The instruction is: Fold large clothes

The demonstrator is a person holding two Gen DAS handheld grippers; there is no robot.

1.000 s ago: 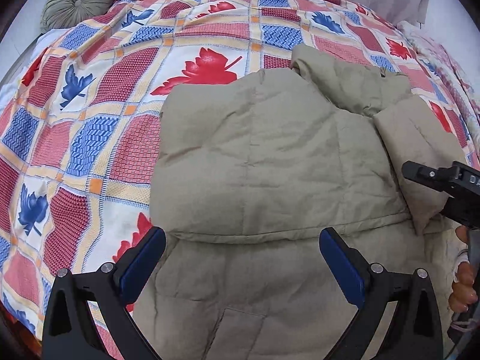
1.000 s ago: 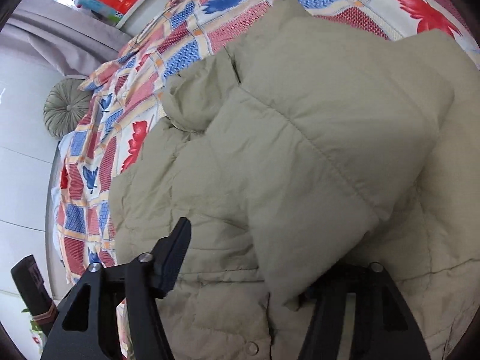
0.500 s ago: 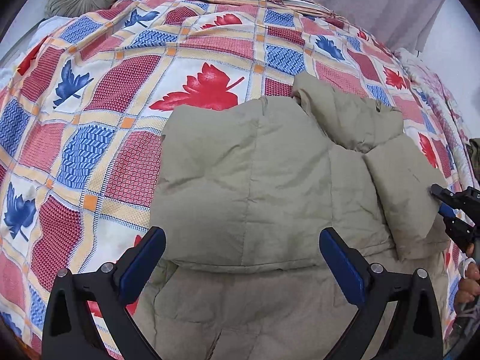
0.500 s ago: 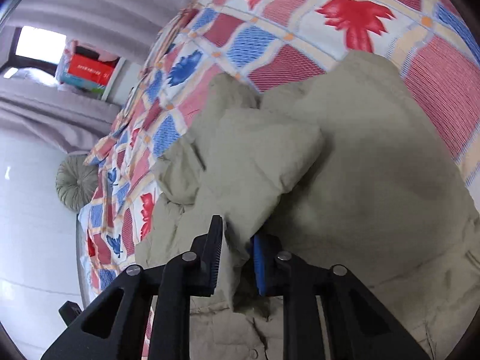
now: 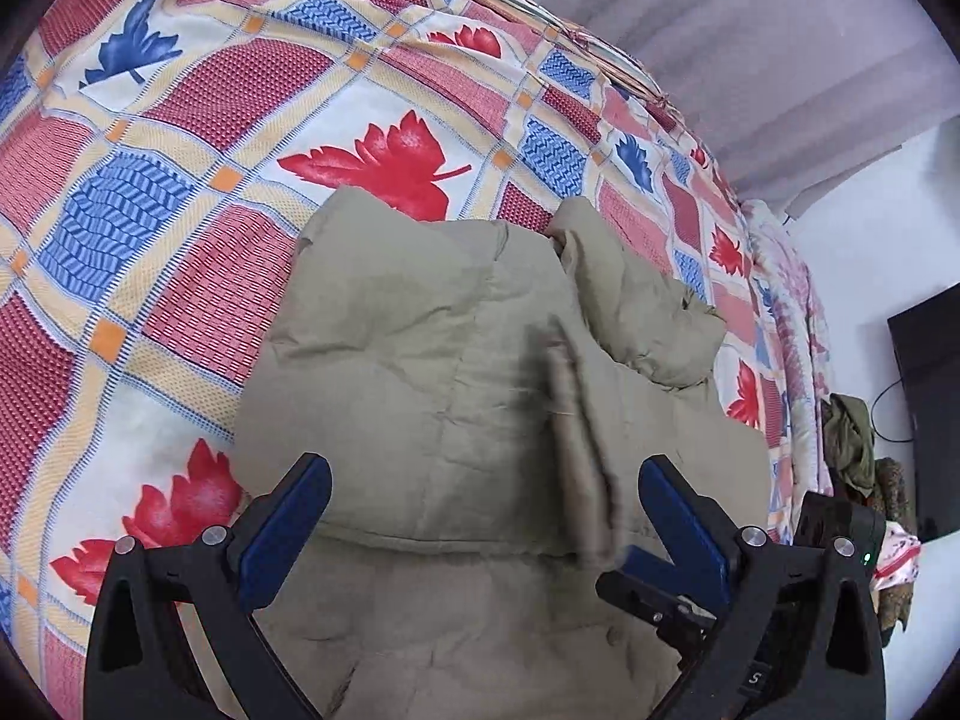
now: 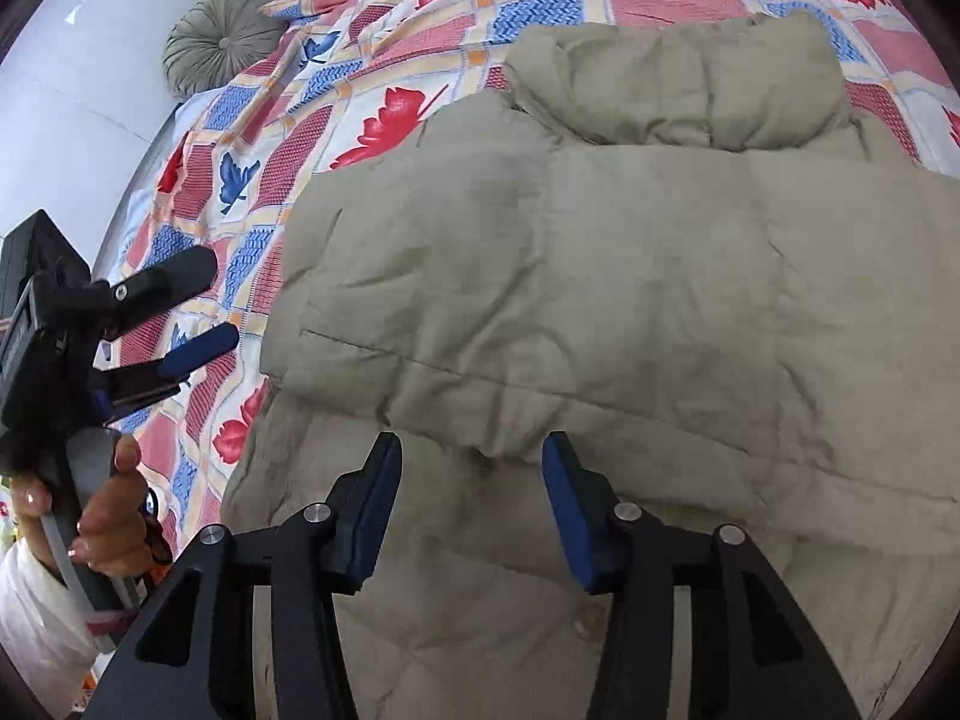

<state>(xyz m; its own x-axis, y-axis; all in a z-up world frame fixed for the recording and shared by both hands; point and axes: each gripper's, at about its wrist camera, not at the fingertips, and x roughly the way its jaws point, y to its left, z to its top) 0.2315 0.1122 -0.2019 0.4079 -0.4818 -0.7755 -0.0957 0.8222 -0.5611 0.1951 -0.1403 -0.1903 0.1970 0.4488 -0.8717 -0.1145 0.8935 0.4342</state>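
We see a khaki padded jacket (image 5: 456, 360) in the middle of the left wrist view; it lies on a bed covered with a patchwork quilt (image 5: 180, 180) of red and blue leaves; its upper part is folded down over the lower part, and the folded edge runs across the frame just above the tools. The collar (image 6: 678, 84) is bunched at the top centre of the right wrist view, above the folded layer.

Our left tool (image 5: 480, 516) stands at the bottom of its own view with its blue pads (image 5: 282, 528) wide apart; nothing is between them, and the jacket fills the space behind the gap. In the right wrist view the same tool (image 6: 198, 312) shows at the left edge of the frame, over the quilt and beside the jacket, with a hand (image 6: 108, 516) on its grip and a white sleeve (image 6: 30, 618) below.

Our right tool (image 6: 471, 492) is at the bottom centre of its view; its two pads are apart, and the folded edge of the jacket sits just above the gap; we cannot tell if the pads touch the cloth. In the left wrist view it (image 5: 648, 588) appears in the lower right of the frame, partly behind the left tool, beside a blurred strip of khaki cloth.

A round green cushion (image 6: 222, 42) lies in the upper left of the right wrist view; a grey curtain (image 5: 780, 60) hangs in the upper right of the left wrist view.
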